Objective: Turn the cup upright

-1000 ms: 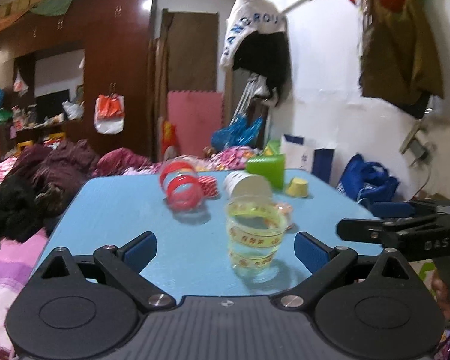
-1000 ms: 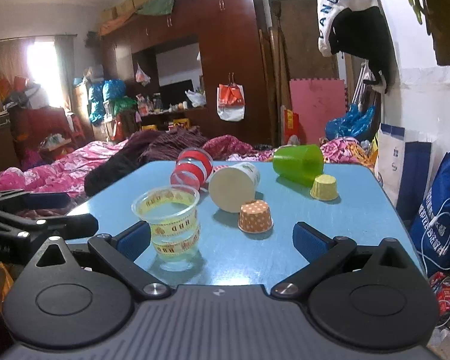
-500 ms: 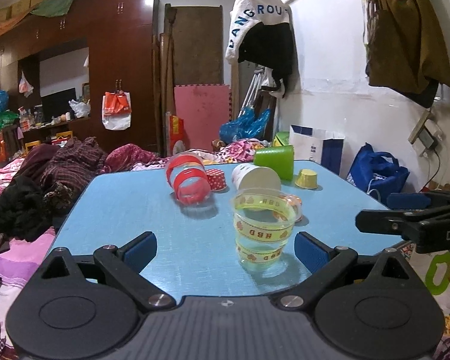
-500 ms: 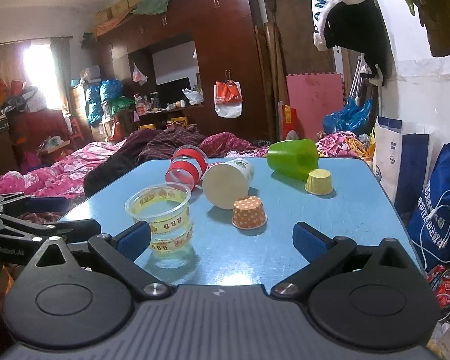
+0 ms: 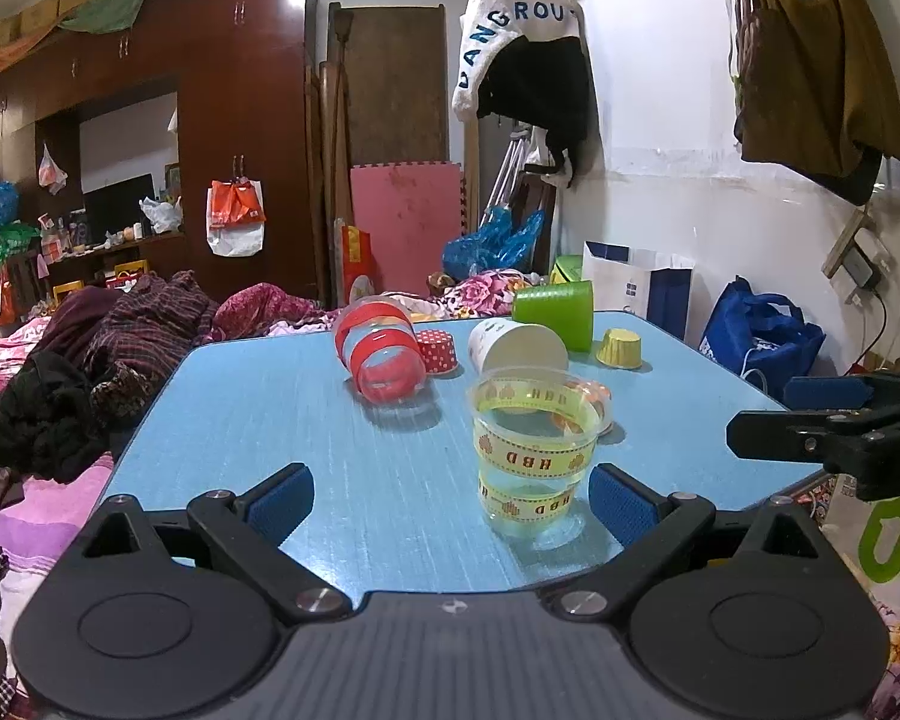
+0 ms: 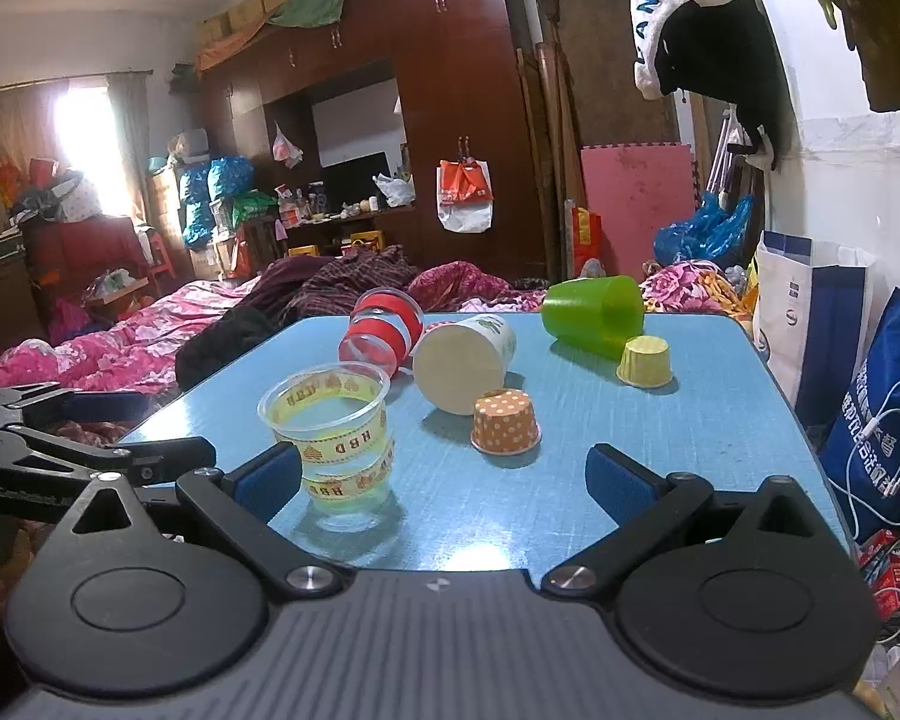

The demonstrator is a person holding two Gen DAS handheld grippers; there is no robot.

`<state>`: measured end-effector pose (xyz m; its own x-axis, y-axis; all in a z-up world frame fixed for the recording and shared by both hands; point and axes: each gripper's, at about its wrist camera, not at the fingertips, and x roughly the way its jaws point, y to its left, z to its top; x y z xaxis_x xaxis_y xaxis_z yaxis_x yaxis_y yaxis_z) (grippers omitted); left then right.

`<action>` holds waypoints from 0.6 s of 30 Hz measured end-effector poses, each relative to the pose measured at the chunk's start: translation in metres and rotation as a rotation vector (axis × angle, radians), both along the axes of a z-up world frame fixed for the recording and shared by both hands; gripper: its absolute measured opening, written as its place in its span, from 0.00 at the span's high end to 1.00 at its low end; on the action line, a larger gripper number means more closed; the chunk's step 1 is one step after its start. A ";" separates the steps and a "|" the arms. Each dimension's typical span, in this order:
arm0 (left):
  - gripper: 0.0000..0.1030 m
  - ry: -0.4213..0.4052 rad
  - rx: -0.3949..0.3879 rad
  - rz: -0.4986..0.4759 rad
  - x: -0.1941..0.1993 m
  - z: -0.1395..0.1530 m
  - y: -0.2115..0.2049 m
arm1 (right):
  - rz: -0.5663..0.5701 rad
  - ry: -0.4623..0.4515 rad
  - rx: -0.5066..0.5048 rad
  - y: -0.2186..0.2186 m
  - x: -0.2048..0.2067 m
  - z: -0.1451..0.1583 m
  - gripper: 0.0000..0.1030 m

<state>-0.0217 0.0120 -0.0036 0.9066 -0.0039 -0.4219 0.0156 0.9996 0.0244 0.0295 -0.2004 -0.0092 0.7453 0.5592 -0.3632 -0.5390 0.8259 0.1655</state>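
A clear plastic cup with yellow "HBD" bands (image 5: 534,456) stands upright near the front of the blue table (image 5: 270,396); it also shows in the right wrist view (image 6: 336,438). My left gripper (image 5: 450,501) is open and empty, the cup just ahead near its right finger. My right gripper (image 6: 444,477) is open and empty, the cup near its left finger. A clear cup with red bands (image 5: 384,354), a white paper cup (image 5: 519,348) and a green cup (image 5: 555,312) lie on their sides farther back.
Small paper baking cups stand upside down: orange dotted (image 6: 506,423), yellow (image 6: 646,361), red dotted (image 5: 437,351). Beds with clothes lie to the left (image 5: 60,372). Bags stand by the wall at right (image 6: 882,414). The other gripper shows at each view's edge (image 5: 840,432).
Both grippers have pulled back slightly and levelled; the cup stands in the same spot on the table.
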 end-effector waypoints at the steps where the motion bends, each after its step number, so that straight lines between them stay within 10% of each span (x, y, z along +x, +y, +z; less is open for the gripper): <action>1: 0.03 0.000 0.000 -0.001 0.000 0.000 0.000 | 0.001 -0.001 0.000 0.000 0.000 0.000 0.01; 18: 0.03 -0.003 0.001 -0.001 0.000 0.000 -0.002 | -0.004 0.003 0.003 -0.002 -0.001 0.000 0.01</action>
